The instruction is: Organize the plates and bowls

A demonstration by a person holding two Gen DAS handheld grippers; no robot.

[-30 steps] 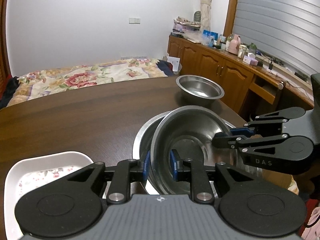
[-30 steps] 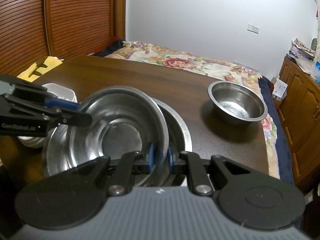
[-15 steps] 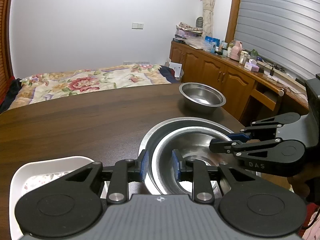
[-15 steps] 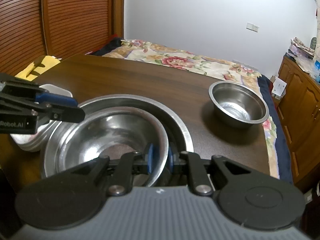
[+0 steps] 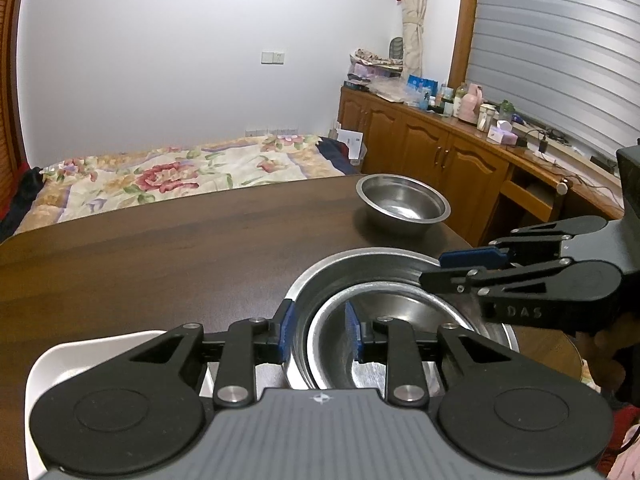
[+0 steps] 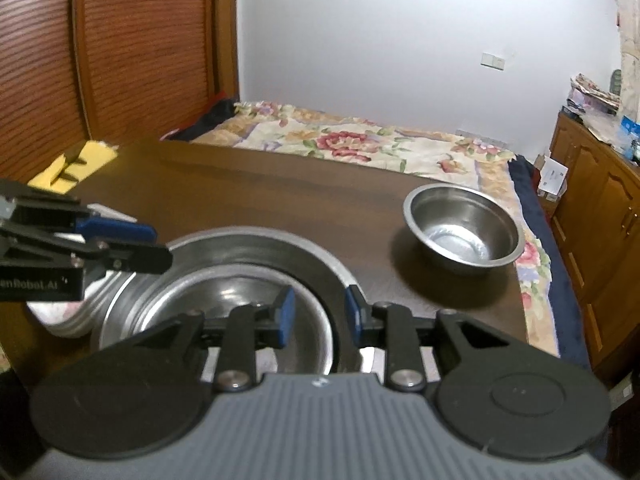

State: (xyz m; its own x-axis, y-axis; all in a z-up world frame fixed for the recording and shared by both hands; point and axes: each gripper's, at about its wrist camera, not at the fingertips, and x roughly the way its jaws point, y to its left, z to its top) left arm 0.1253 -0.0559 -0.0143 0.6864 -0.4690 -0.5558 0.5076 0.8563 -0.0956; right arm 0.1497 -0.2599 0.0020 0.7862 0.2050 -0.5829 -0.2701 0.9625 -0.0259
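1. The medium steel bowl (image 5: 384,332) sat nested inside the large steel bowl (image 5: 360,272) on the brown table (image 5: 160,248).
2. The left gripper (image 5: 320,330) and right gripper (image 6: 319,312) both stood released, straddling the rims.
3. A small steel bowl (image 6: 464,230) sat apart; a white plate (image 5: 80,354) lay just beside.

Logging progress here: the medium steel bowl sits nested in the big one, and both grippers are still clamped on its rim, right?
Not quite. The medium steel bowl does sit nested in the big one, but both grippers have let go: the right gripper and left gripper are open, as each wrist view shows.
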